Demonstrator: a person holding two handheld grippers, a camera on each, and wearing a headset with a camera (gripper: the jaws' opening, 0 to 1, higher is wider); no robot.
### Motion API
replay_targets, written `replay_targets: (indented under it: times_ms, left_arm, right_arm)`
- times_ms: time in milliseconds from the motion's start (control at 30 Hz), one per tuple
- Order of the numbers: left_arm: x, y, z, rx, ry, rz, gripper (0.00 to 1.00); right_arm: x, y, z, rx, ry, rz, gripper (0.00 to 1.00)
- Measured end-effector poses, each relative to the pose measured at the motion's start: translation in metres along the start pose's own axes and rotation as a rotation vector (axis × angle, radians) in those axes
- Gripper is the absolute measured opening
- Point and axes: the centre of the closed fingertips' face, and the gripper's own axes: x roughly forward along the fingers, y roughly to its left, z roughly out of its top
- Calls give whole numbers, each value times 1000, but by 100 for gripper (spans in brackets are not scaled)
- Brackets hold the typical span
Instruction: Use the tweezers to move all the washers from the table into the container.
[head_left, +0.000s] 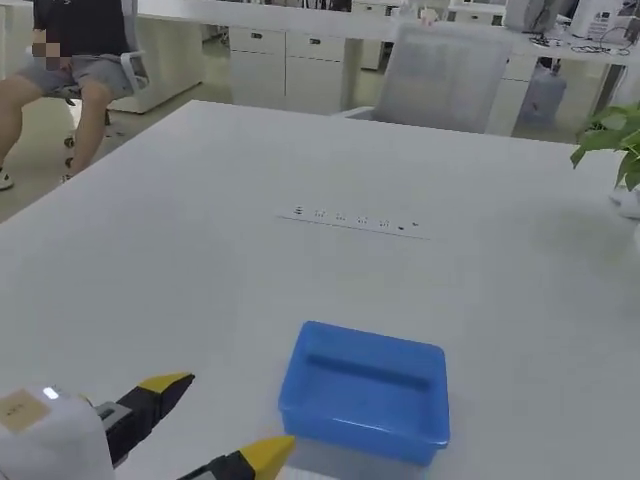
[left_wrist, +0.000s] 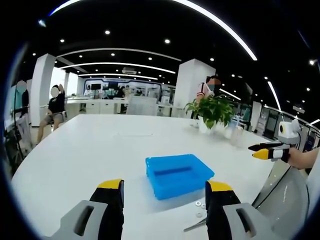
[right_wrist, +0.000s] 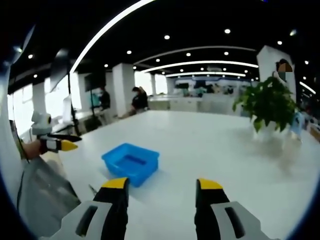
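The left gripper (head_left: 230, 412) is hovering slack-jawed and empty before the blue container (left_wrist: 177, 175), probably parked near the washers (left_wrist: 200, 204) and tweezers (left_wrist: 196, 226) lying on the table (head_left: 200, 250) to keep transfers short, while the right gripper (right_wrist: 162, 184) is waiting agape, grasping nothing.

A blue container (head_left: 362, 428) sat on the white table (head_left: 180, 260), near its close edge. Just left of it, at the bottom of the frame, a gripper (head_left: 235, 411) reached in with its yellow-tipped jaws apart, pointing toward the container without touching it. Farther up the tabletop lay a row of flush sockets (head_left: 355, 222). Beyond the table stood a gray office chair (head_left: 440, 80), white cabinets (head_left: 285, 65) and, at the right edge, a green plant (head_left: 612, 135). A person (head_left: 80, 60) sat at the top left.
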Motion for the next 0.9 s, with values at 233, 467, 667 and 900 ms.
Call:
replay_targets:
  times_ms: [233,467,667,900]
  left_arm:
    - [0,1,-1,6,3,7,66]
    - [-2,3,2,-12,-14,11,67]
    - [-3,-1,7,16,-31,10,69]
    - [-2,1,4,-19,-31,-36,68]
  right_arm:
    - [0,-1,-2,-1,7,6,51]
    - [1,0,-3,-7,12,10,51]
    - [3,9,-6,-56,41,34,51]
    - [0,11,-4,-97,43,21,51]
